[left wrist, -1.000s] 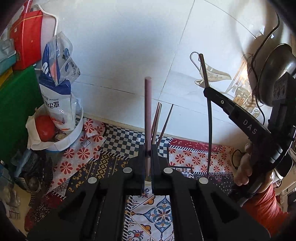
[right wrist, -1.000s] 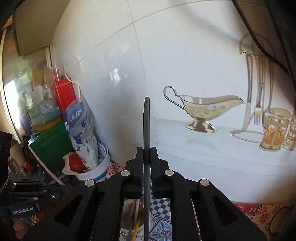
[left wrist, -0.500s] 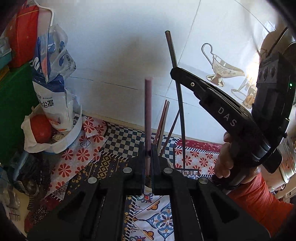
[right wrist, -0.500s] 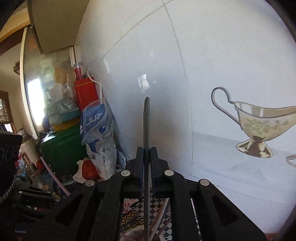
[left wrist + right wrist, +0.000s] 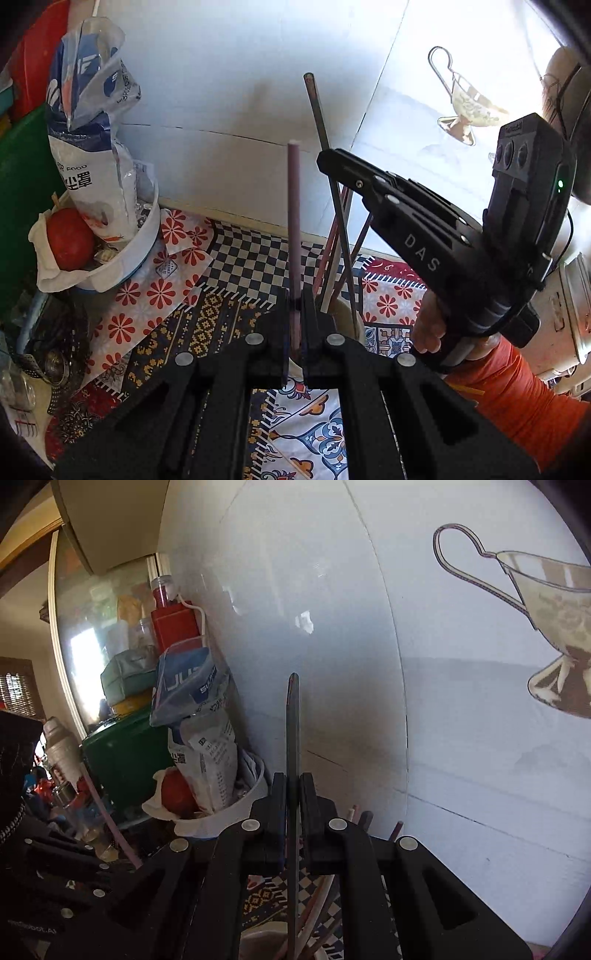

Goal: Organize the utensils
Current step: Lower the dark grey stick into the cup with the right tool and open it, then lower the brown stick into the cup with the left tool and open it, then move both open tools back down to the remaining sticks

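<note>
Your left claw (image 5: 294,306) — pinched on a matte mauve chopstick (image 5: 294,221), round, upright. Your right claw (image 5: 293,794) — clamped on a slim dark-grey chopstick (image 5: 293,746), its lower end inside the beige holder cup (image 5: 347,317) among reddish sticks, mid-table on the patterned cloth (image 5: 236,254). Since half a second ago, the right claw sits lower and nearer the cup; the left is unchanged.

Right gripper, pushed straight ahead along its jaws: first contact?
Most likely the white tiled wall. The right gripper, shut on a dark chopstick, faces it with nothing visible between. The chopstick tip would touch first. The blue-and-white bag sits left of that line. Depth unclear.
</note>
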The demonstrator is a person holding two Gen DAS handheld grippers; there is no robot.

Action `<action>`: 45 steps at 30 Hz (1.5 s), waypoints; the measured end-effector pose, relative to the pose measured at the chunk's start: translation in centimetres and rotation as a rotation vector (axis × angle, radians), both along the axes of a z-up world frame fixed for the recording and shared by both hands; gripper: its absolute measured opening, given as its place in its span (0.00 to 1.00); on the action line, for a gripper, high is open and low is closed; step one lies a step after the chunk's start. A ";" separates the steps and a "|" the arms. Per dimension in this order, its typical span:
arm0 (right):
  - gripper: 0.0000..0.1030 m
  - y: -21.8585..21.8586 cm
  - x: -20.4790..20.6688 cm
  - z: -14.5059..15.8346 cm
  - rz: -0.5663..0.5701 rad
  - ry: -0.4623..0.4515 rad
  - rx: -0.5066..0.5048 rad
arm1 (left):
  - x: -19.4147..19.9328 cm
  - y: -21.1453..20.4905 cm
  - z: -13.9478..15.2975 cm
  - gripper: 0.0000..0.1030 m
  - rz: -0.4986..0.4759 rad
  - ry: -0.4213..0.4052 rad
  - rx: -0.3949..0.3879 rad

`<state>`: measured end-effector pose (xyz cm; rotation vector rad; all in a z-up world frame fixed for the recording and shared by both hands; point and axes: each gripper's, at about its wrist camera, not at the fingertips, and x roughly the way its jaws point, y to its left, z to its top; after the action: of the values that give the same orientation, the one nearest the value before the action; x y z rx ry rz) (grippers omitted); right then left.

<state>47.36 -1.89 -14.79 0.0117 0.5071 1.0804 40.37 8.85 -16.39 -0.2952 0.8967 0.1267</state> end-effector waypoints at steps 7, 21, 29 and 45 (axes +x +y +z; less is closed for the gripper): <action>0.06 -1.3 0.0 -1.5 -0.008 0.042 -0.055 | 0.5 0.4 -0.9 0.04 0.016 0.020 -0.004; 0.06 -2.4 -1.4 -2.2 0.019 0.141 -0.315 | 0.8 -0.2 -1.3 0.04 0.011 0.056 -0.008; 0.07 -4.8 -2.5 0.3 -0.038 0.168 -0.328 | -1.2 -0.9 1.0 0.13 -0.009 0.021 0.007; 0.35 -10.7 -12.6 4.7 -0.263 0.092 -0.388 | -8.4 -3.8 3.0 0.40 -0.114 -0.039 0.087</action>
<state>34.71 -12.60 -10.07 -0.2088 0.7696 0.7141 31.92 5.10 -13.36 -0.1649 0.8647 0.0538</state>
